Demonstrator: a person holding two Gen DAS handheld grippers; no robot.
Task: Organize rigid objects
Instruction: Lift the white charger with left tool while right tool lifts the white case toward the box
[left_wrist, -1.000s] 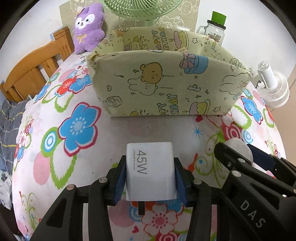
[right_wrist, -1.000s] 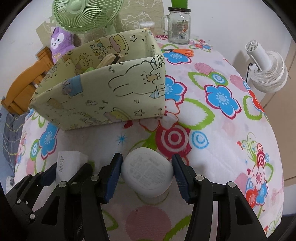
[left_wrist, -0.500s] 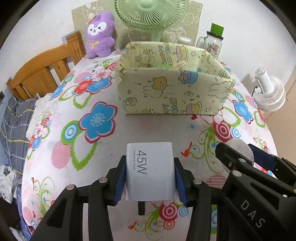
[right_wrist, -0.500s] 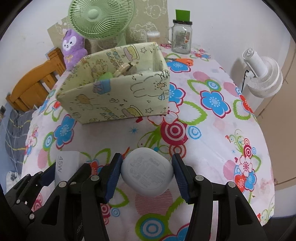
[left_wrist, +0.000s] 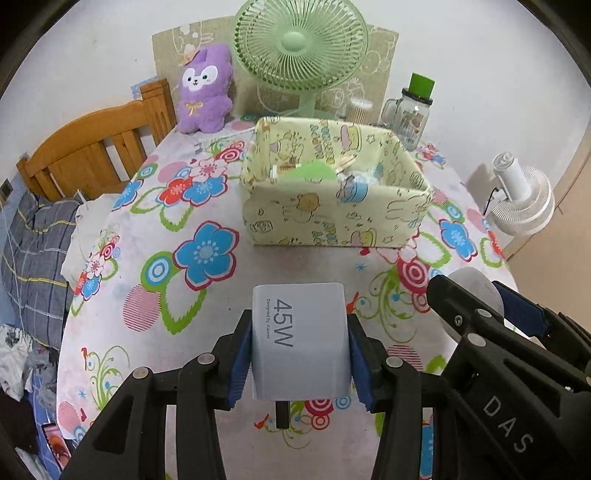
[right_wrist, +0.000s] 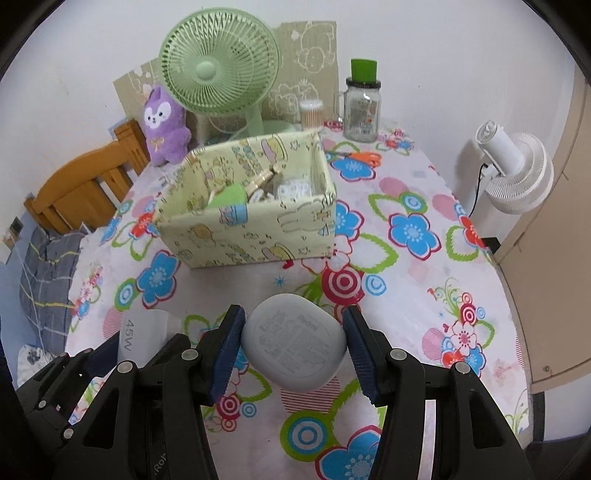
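- Left hand-held gripper (left_wrist: 299, 354), bottom centre of its view: pads pinching white 45W charger (left_wrist: 300, 341), held above the surface, prong hanging down.
- Right hand-held gripper (right_wrist: 295, 349), bottom centre of its own view: pads clamped on rounded white earbud case (right_wrist: 294, 341), also lifted.
- Both side by side, left one at lower left of right cam.
- Storage box (left_wrist: 332, 195) straight ahead, upper centre, open top, long axis across frame; already some bits inside.
- Judgement: both about equally near; bare floral surface (left_wrist: 155, 280) between, room to go fwd and over near wall.
- Behind the box: green fan (left_wrist: 301, 44), jar (right_wrist: 362, 107). Orange scissors (right_wrist: 364, 157) lie right of it.
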